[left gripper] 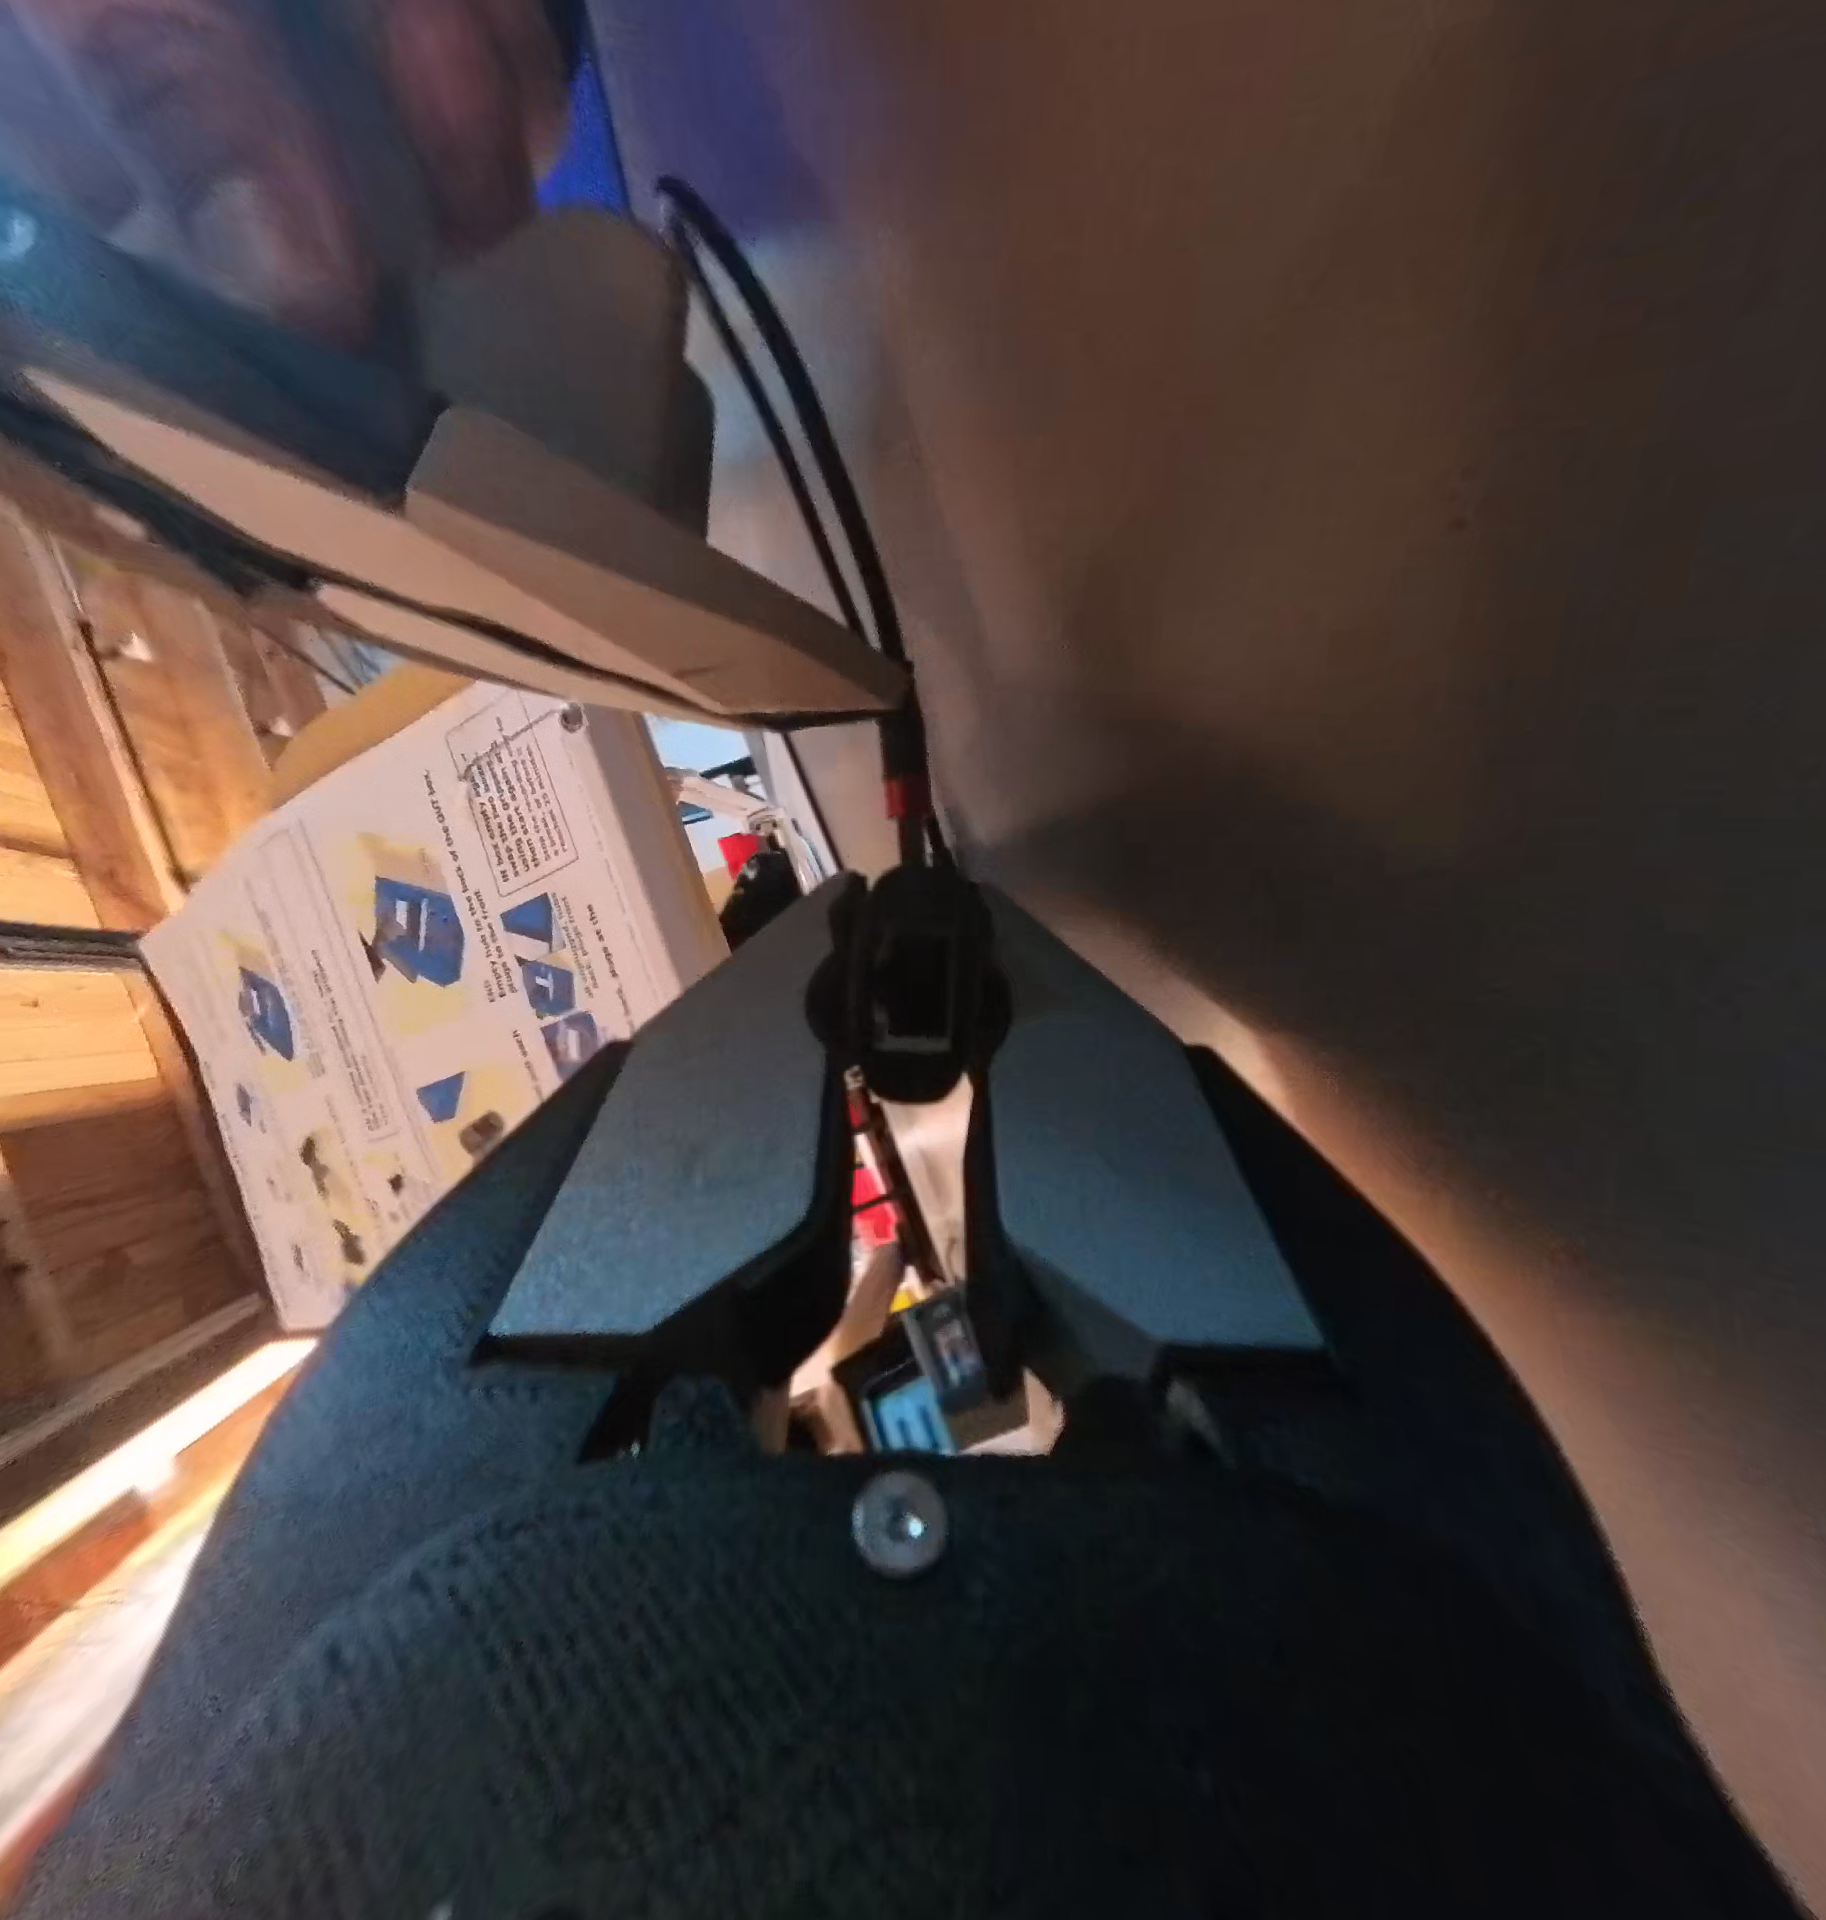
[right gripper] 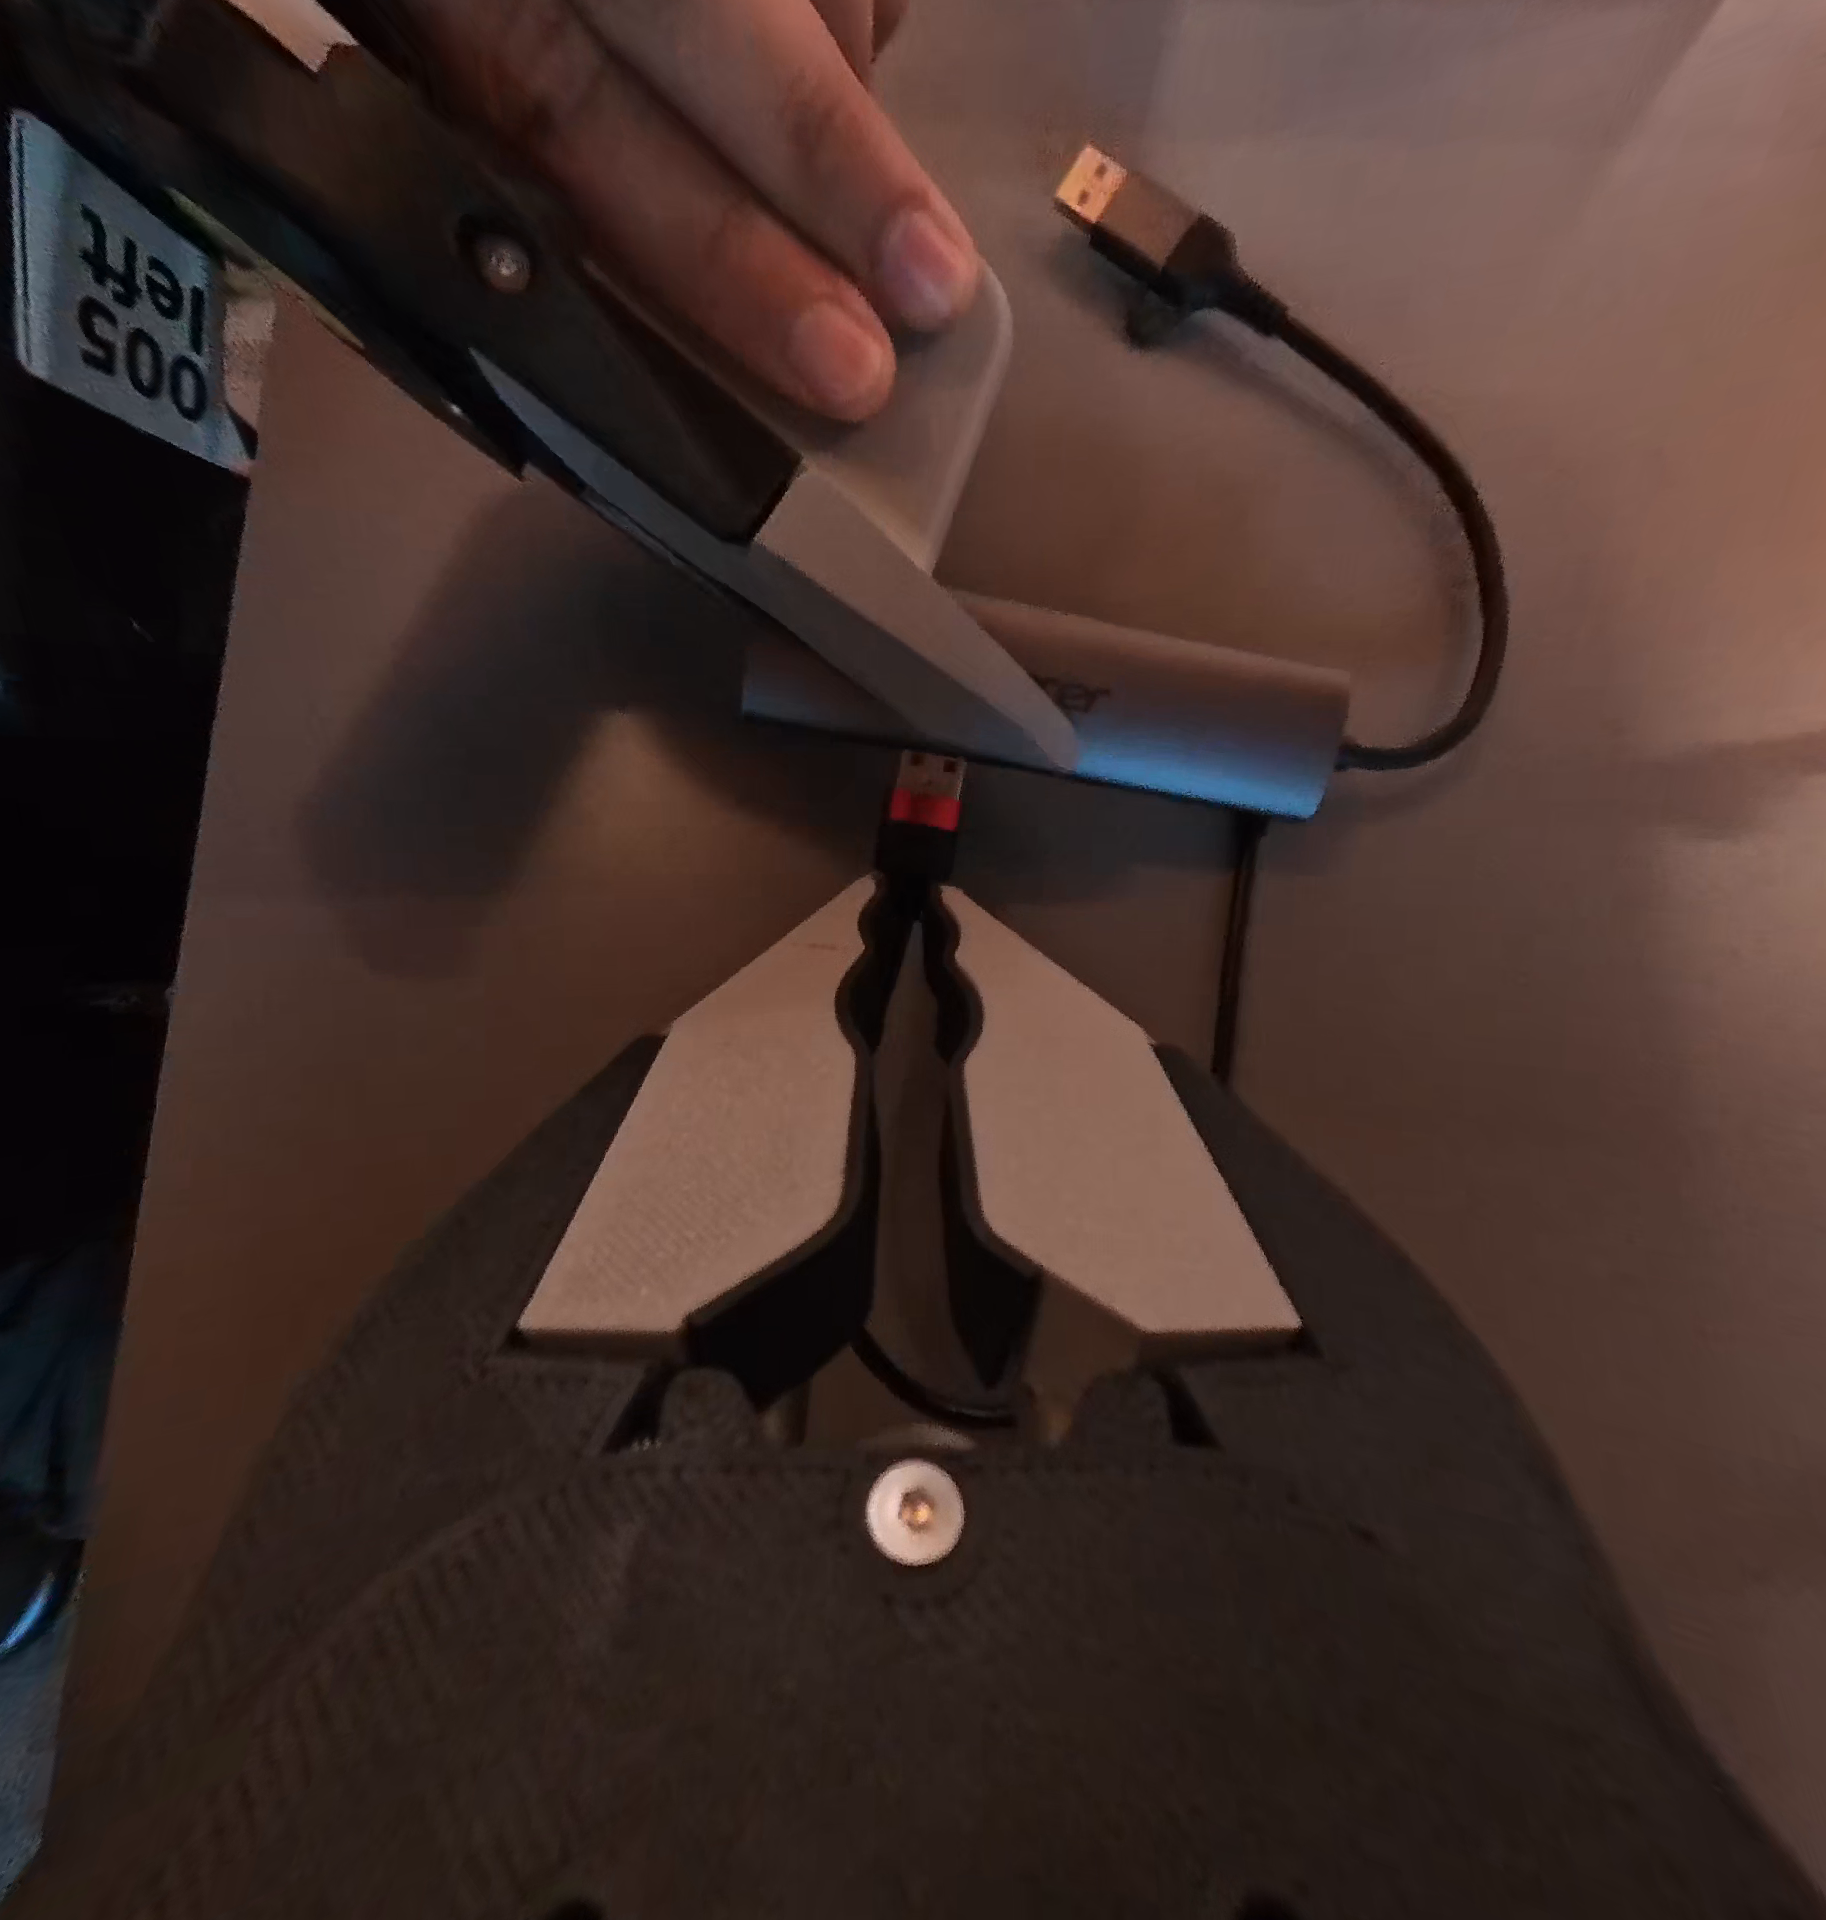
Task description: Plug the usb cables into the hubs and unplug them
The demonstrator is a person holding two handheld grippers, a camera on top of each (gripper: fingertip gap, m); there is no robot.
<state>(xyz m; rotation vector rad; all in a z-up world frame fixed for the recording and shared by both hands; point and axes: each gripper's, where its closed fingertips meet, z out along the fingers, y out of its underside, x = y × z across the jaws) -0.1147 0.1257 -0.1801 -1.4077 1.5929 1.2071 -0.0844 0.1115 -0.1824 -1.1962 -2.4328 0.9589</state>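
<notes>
A grey USB hub (right gripper: 1200, 691) is on the beige table (right gripper: 1615, 935), its own cable curling up to a loose metal plug (right gripper: 1127, 208). My left gripper (left gripper: 909, 935) is shut on the hub, seen end-on (left gripper: 914, 982). In the right wrist view it reaches in from the upper left (right gripper: 992, 686), with a hand on it. My right gripper (right gripper: 909, 904) is shut on a black USB cable with a red-banded plug (right gripper: 927, 810). The plug's metal tip is at the hub's near side. I cannot tell how deep it sits. The right gripper shows blurred in the left wrist view (left gripper: 597, 436).
The table's left edge (right gripper: 234, 831) drops to dark floor. A printed instruction sheet (left gripper: 400, 987) stands against wooden panelling (left gripper: 57, 727) beyond the table. A white sticker (right gripper: 109, 312) is on the left gripper's body. The grippers are tip to tip, or close to it.
</notes>
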